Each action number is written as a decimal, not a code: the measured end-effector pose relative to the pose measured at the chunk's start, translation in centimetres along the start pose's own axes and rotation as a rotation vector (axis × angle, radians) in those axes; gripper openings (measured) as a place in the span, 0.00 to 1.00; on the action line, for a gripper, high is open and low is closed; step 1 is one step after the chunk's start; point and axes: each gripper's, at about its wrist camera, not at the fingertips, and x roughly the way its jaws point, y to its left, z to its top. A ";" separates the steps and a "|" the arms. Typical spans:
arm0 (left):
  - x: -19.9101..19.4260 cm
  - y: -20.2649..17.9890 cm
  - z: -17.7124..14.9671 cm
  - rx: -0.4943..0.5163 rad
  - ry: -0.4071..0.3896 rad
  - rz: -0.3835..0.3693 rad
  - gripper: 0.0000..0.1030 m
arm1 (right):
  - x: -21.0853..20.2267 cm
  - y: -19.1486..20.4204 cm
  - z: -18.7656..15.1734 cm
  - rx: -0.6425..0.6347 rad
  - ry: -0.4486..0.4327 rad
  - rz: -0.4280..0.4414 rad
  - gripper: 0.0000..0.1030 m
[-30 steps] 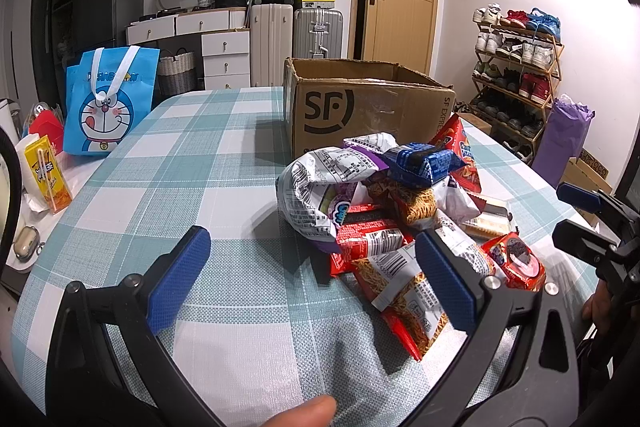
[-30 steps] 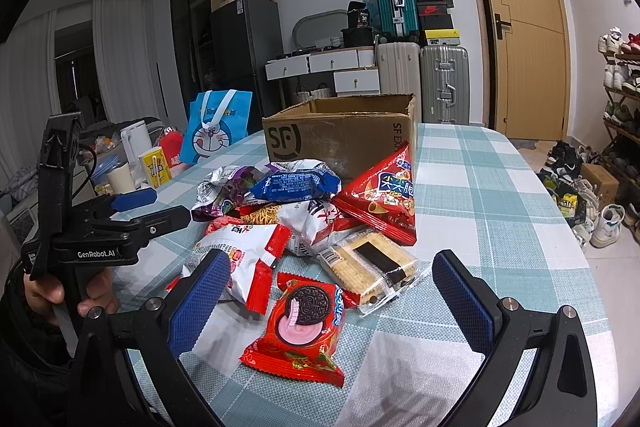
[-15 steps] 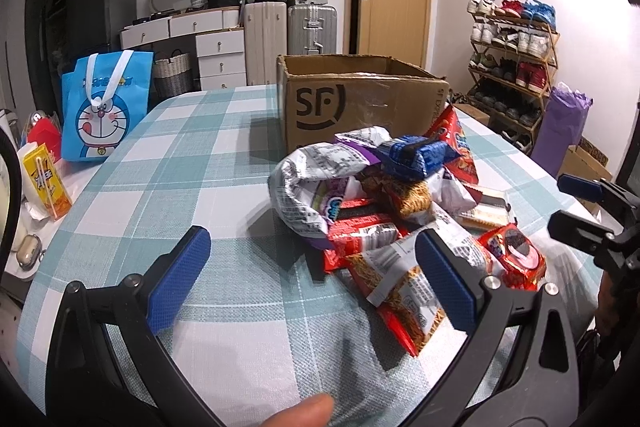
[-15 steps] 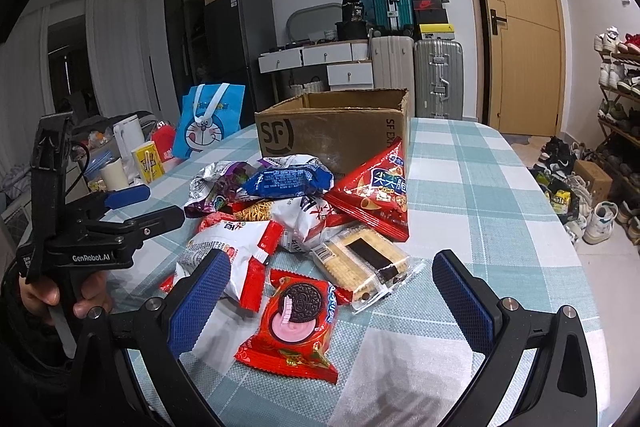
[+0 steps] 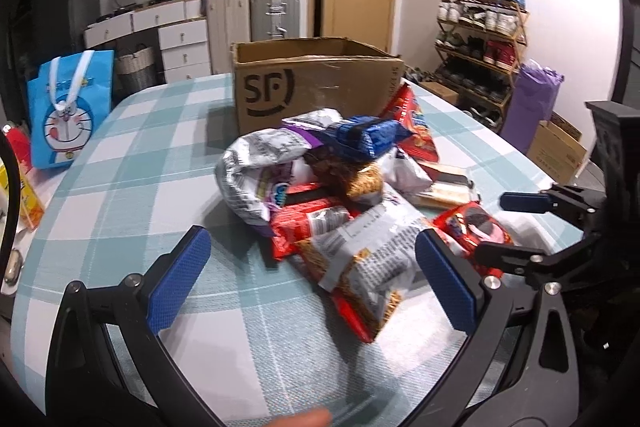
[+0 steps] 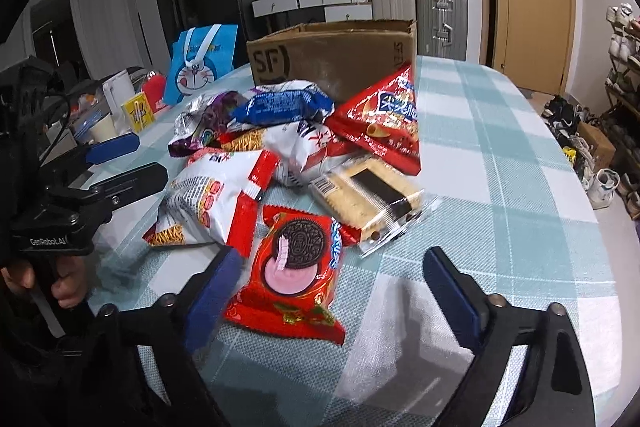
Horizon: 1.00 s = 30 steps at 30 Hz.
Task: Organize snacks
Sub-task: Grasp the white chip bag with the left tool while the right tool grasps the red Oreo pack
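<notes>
Both tongs spread, closing in on snack pile vs 1 s ago: R tongs (image 6: 332, 287) now straddling Oreo pack (image 6: 294, 269); L tongs (image 5: 312, 271) nearing noodle bag (image 5: 360, 267) on counter (image 5: 132, 187).

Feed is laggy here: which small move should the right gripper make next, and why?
Probably ease the right gripper forward and down onto the red Oreo pack. It is open and empty, and the pack lies nearest, flat between its fingers, with the SF box open behind the pile.
</notes>
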 end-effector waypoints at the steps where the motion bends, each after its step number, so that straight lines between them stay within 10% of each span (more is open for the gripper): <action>1: 0.0 -0.3 0.0 0.011 0.000 -0.009 0.99 | 0.2 0.1 -0.1 0.001 0.009 0.000 0.83; 17: 2.8 -3.6 0.4 0.192 0.087 -0.119 0.84 | 0.9 1.0 -0.3 -0.031 0.054 0.060 0.64; 30: 4.2 -4.0 0.6 0.209 0.151 -0.170 0.53 | 0.5 1.1 -0.5 -0.043 0.041 0.080 0.47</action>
